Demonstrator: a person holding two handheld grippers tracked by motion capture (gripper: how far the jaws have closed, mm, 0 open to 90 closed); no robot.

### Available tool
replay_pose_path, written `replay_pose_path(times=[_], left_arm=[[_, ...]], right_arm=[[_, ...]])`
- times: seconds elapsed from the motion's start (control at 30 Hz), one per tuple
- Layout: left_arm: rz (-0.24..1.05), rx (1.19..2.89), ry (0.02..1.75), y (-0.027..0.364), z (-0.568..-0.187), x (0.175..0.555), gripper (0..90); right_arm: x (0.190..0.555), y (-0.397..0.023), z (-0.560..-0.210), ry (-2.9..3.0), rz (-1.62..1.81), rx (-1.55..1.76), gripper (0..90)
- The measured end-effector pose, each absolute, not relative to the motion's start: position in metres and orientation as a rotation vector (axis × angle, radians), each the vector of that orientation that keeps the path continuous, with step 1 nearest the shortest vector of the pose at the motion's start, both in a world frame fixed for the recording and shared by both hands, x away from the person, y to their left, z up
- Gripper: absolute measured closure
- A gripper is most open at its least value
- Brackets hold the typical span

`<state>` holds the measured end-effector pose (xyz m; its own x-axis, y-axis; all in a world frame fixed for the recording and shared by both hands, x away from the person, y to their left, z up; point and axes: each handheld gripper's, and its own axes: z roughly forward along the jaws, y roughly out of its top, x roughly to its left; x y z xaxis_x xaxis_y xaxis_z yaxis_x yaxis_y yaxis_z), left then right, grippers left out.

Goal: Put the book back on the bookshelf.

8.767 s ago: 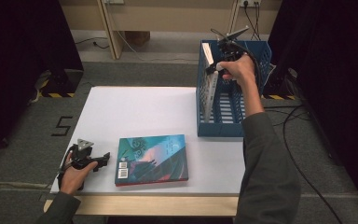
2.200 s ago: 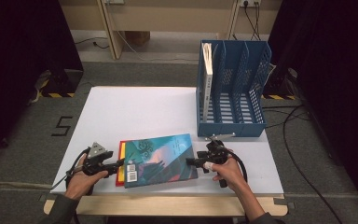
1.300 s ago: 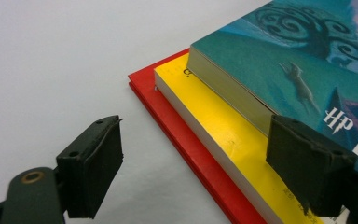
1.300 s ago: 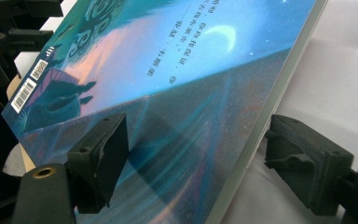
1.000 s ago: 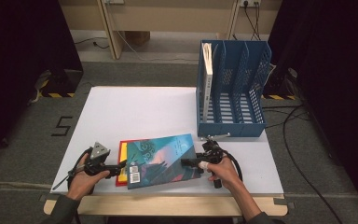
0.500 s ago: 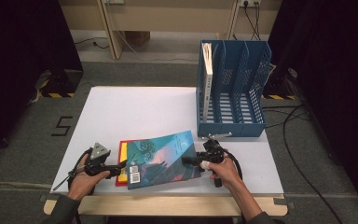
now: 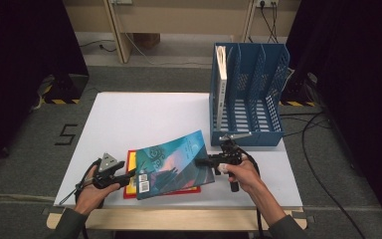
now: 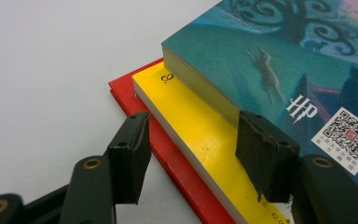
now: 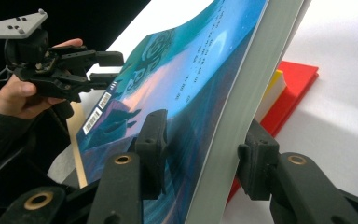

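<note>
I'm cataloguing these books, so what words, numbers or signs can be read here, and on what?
"HP": white letters on the teal book's cover.
"3": on the yellow book, near its corner.
"5": dark mark on the floor, left of the table.
QR code and barcode on the teal cover: no legible text.
Small print lines on that cover: too blurred to read.
</note>
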<state>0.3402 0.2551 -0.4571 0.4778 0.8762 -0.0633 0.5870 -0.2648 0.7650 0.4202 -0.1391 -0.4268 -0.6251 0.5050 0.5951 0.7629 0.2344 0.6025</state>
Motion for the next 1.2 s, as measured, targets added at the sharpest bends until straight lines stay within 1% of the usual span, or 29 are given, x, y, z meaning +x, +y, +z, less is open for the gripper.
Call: replay_pose_path(times=[0.17,0.33,0.4,0.53,0.57,0.63,0.8,1.07,1.2], left_arm=[[0.493,1.97,1.201,0.254,-0.458,0.34,46.1],[0.498,1.97,1.195,0.255,-0.458,0.341,45.2],[0.514,1.97,1.199,0.255,-0.458,0.341,43.3],[0.513,1.952,1.256,0.257,-0.46,0.344,26.4],[0.512,1.946,1.269,0.258,-0.46,0.345,20.6],[0.504,1.937,1.288,0.26,-0.461,0.346,16.1],[0.534,1.898,1.348,0.267,-0.461,0.348,16.1],[0.532,1.886,1.368,0.274,-0.462,0.35,15.5],[0.575,1.845,1.391,0.278,-0.459,0.35,15.8]], right_arm=[[0.43,-0.129,-0.42,-2.229,-1.284,-1.166,61.0],[0.431,-0.125,-0.411,-2.251,-1.281,-1.156,65.1],[0.431,-0.123,-0.404,-2.288,-1.277,-1.139,65.9],[0.433,-0.119,-0.387,-2.327,-1.282,-1.112,68.6],[0.434,-0.118,-0.383,-2.331,-1.294,-1.104,69.7],[0.436,-0.116,-0.375,-2.345,-1.299,-1.076,70.5],[0.438,-0.111,-0.356,-2.416,-1.28,-1.055,71.5],[0.439,-0.105,-0.31,-2.585,-1.203,-1.011,73.1],[0.435,-0.106,-0.289,-2.669,-1.141,-1.009,73.6]])
